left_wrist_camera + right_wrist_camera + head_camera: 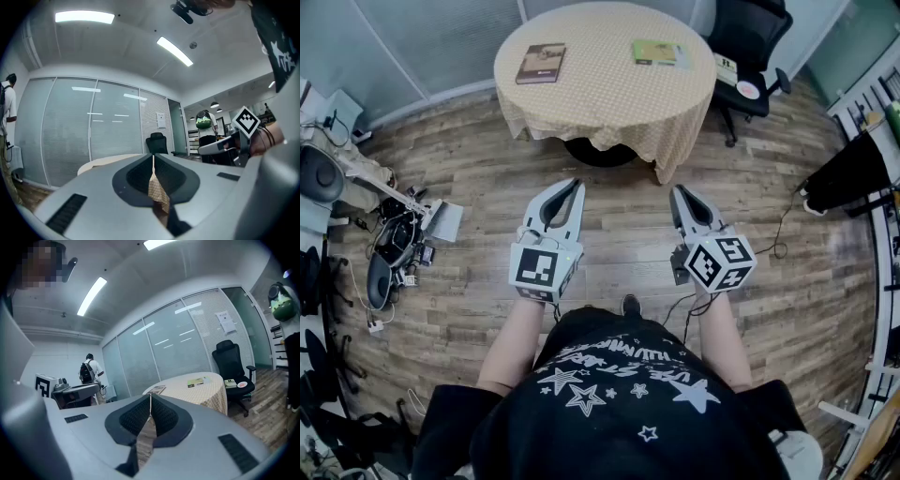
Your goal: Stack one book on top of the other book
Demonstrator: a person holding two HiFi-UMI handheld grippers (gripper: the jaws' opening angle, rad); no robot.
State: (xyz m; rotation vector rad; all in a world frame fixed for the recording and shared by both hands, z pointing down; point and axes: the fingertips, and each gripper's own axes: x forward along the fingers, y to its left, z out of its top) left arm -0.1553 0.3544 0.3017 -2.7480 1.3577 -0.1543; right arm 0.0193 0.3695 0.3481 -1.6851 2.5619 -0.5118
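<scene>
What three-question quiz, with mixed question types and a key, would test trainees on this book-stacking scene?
1. True or false: the brown book lies on the green book.
2. The left gripper is: A open; B shut on a book; C shut, empty.
3. Which book lies nearer the black chair?
Key: 1 false, they lie apart on the table; 2 C; 3 the green book.
</scene>
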